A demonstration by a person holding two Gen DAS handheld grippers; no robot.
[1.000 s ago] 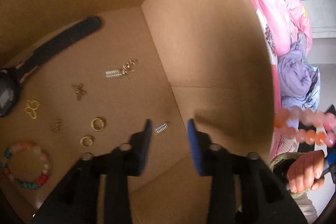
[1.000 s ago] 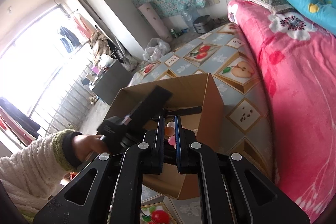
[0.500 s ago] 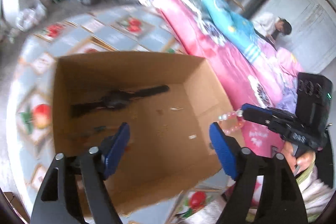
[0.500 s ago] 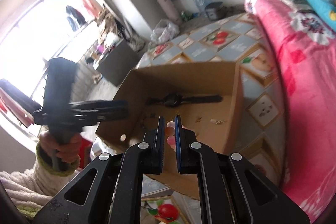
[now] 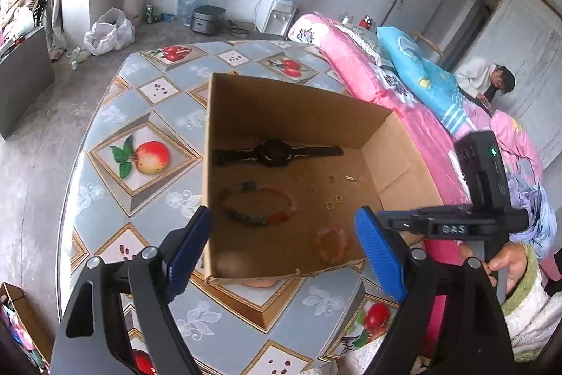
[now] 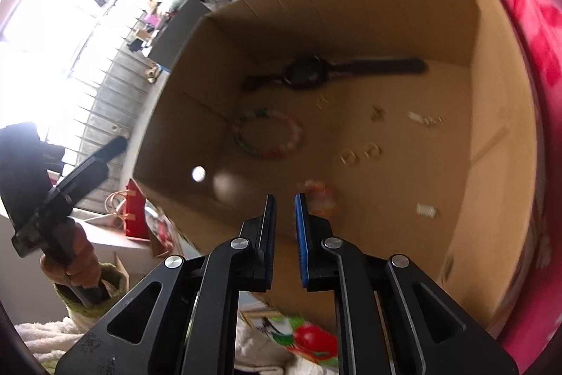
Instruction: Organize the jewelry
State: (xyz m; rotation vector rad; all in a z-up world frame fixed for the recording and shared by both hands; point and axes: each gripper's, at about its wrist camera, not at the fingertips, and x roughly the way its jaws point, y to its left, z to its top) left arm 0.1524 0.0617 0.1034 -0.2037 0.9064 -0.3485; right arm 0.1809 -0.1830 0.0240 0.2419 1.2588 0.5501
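The right gripper (image 6: 284, 199) points down into the cardboard box (image 6: 491, 94) with its jaws a narrow slot apart and nothing between them; they have just been opening. Just beyond its tips, a little to the right, a pink-orange bead bracelet (image 6: 318, 197) shows as a blur over the box floor (whether it is falling or has landed I cannot tell). A second ago those beads were pinched between these jaws, so I judge this a release, made low over the box so the bracelet drops inside rather than bouncing out.

The left gripper (image 5: 284, 239) hangs back above the near edge of the box, jaws spread wide and empty; they have just been opening too. A second ago it was deep inside the box, close over the small pieces; now it is lifted clear, likely to leave room for the right one.

Farther ahead of both lie the multicolour bead bracelet (image 5: 258, 204), then two gold rings (image 5: 334, 202) and small charms (image 6: 377, 113) to the right. Farthest, by the back wall, lies the black watch (image 5: 277, 153), straps laid out flat.
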